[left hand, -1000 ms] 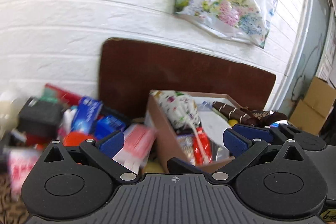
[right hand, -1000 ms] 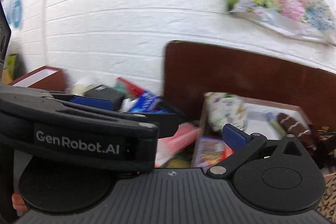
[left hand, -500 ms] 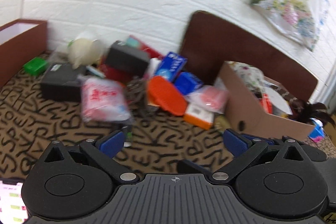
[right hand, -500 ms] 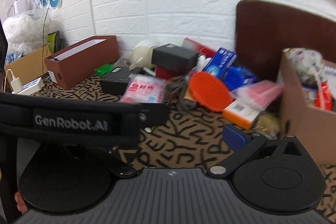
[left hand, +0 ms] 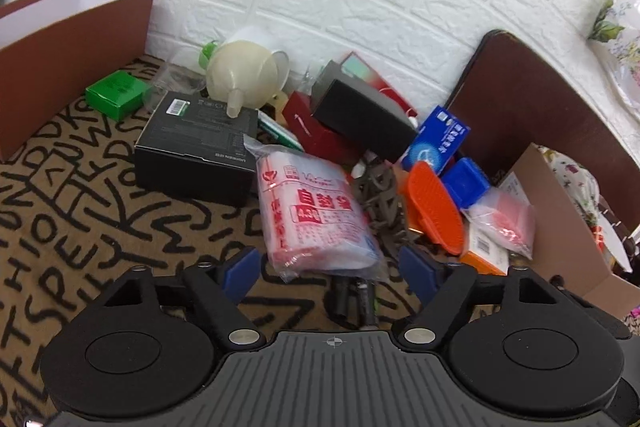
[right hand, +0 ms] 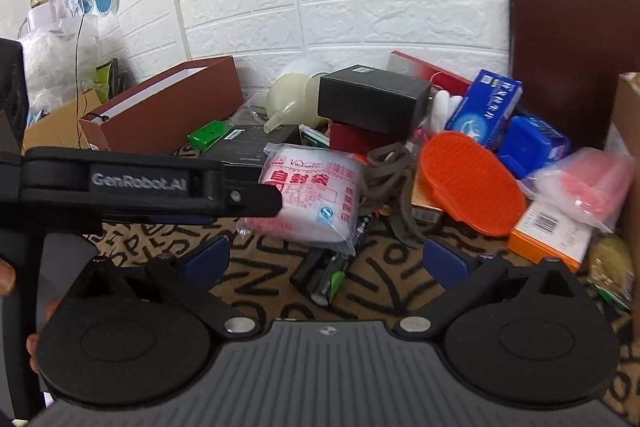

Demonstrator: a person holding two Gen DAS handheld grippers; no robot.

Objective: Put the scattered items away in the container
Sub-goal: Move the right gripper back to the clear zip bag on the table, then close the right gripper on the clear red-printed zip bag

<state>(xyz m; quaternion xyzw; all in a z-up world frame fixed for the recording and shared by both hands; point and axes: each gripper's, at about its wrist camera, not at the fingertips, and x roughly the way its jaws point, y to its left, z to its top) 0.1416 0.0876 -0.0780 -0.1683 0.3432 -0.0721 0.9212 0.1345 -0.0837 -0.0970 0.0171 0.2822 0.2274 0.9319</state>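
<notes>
Left wrist view
Left gripper (left hand: 330,269): jaws spread wide, nothing between the blue pads (left hand: 241,268); it hangs low over the patterned cloth (left hand: 80,219).
Zip-bag pack (left hand: 316,213): clear packet with red print, lying flat on the cloth just ahead of the open fingers and roughly centred between them; near edge close to the pads, contact not evident.
Batteries (left hand: 356,297): dark cylinders under the pack's near edge, between the fingers (partly hidden by the gripper body).
Pile behind: black box (left hand: 196,147) left of the pack, cream funnel (left hand: 244,77) resting on its far end, green box (left hand: 116,93) further left; orange brush (left hand: 436,213) and blue box (left hand: 436,141) to the right.
Container (left hand: 560,227): brown cardboard box at far right, well to the right of the fingers, already holding items.

Right wrist view
Right gripper (right hand: 332,261): jaws wide apart, holding nothing, above the cloth.
Zip-bag pack (right hand: 316,199): ahead and slightly left of centre; the left gripper's black finger (right hand: 256,205) crosses in front of its left edge.
Batteries (right hand: 328,277): lying on the cloth between the right gripper's fingers, nearer than the pack.
Orange brush (right hand: 472,183): ahead, to the right.
Container (right hand: 630,155): only its brown wall shows at the right edge.
</notes>
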